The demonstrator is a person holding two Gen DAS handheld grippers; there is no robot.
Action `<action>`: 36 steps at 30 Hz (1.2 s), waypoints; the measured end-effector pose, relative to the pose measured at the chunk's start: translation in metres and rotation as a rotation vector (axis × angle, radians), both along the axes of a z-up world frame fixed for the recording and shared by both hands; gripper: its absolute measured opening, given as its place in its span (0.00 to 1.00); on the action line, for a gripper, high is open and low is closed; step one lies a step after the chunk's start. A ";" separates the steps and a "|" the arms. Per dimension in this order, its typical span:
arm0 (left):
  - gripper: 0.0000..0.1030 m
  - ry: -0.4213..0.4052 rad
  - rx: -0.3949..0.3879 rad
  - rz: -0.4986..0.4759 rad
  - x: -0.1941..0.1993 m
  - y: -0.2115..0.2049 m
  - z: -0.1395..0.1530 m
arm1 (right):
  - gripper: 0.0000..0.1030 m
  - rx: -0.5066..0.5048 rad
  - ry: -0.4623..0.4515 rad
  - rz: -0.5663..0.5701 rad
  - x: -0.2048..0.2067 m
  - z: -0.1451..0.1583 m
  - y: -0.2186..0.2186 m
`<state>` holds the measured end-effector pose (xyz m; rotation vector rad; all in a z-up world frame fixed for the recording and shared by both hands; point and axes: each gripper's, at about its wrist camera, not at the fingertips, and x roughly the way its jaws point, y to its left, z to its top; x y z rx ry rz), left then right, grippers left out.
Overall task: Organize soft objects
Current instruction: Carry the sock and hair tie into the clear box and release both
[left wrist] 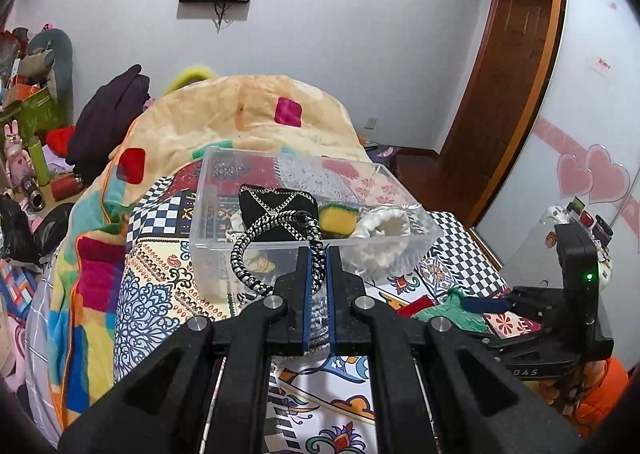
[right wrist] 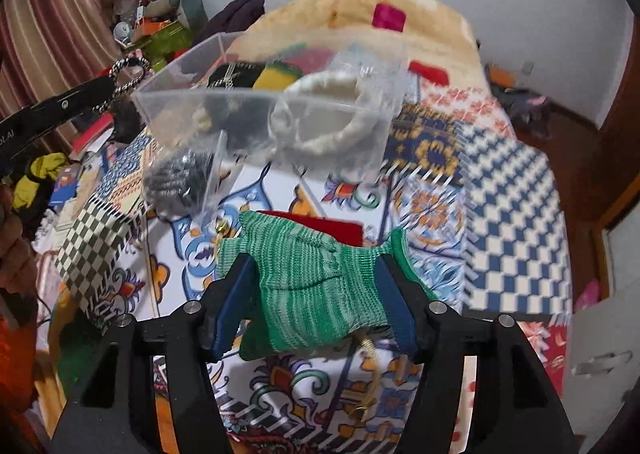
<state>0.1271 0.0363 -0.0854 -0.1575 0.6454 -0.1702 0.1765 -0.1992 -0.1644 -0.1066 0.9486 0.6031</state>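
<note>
Two grippers work over the patterned bedspread (right wrist: 516, 189): the left gripper (left wrist: 319, 254) has its jaws nearly together, pinching a black-and-white braided cord (left wrist: 256, 238) that loops over the near wall of the clear plastic box (left wrist: 224, 230), while the right gripper (right wrist: 316, 286), jaws wide apart, clamps a green knitted piece (right wrist: 308, 282) just above the bedspread, near the box

The left wrist camera looks forward along its fingers, from close above the bed, toward the clear plastic box (left wrist: 304, 213) and the far wall. The right wrist camera sits more to the right and lower, and faces the same box (right wrist: 256, 109) from near. Both views share the box and the patterned bedspread (left wrist: 160, 294) (right wrist: 500, 189).
</note>
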 end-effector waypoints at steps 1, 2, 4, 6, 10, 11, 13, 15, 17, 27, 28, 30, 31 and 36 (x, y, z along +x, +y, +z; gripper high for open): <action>0.05 0.000 0.003 -0.001 0.000 -0.001 0.000 | 0.36 0.009 0.004 0.012 -0.001 0.000 0.001; 0.05 -0.001 0.007 -0.002 0.000 -0.001 0.000 | 0.29 0.019 0.008 0.025 -0.002 0.002 0.002; 0.05 -0.005 0.013 -0.004 -0.001 -0.002 0.001 | 0.20 0.016 -0.006 0.037 -0.006 0.005 0.004; 0.05 -0.009 0.012 -0.006 -0.001 -0.001 0.002 | 0.14 0.013 -0.019 0.047 -0.009 0.009 0.004; 0.05 -0.014 0.010 -0.001 -0.001 0.002 0.004 | 0.10 0.037 -0.037 0.037 -0.012 0.017 0.003; 0.05 -0.018 0.012 0.001 -0.001 0.002 0.005 | 0.09 0.044 -0.042 0.032 -0.012 0.021 0.001; 0.05 -0.026 0.014 0.005 -0.002 0.003 0.008 | 0.09 0.059 -0.064 0.022 -0.011 0.029 -0.002; 0.05 -0.038 0.010 0.006 0.000 0.005 0.014 | 0.09 0.075 -0.105 0.007 -0.009 0.044 -0.003; 0.05 -0.054 0.009 0.006 0.002 0.007 0.019 | 0.09 0.092 -0.151 -0.010 -0.006 0.059 -0.004; 0.05 -0.091 0.034 -0.010 0.040 0.008 0.034 | 0.09 0.185 -0.331 -0.061 0.027 0.114 0.015; 0.05 -0.087 0.034 -0.014 0.045 0.008 0.033 | 0.09 0.189 -0.333 -0.061 0.032 0.114 0.018; 0.05 -0.072 0.041 -0.021 0.055 0.007 0.028 | 0.09 0.185 -0.336 -0.059 0.043 0.113 0.027; 0.05 -0.065 0.046 -0.022 0.060 0.007 0.025 | 0.09 0.180 -0.335 -0.056 0.047 0.111 0.031; 0.05 -0.002 0.078 -0.035 0.086 0.004 0.002 | 0.09 0.145 -0.305 -0.032 0.062 0.090 0.051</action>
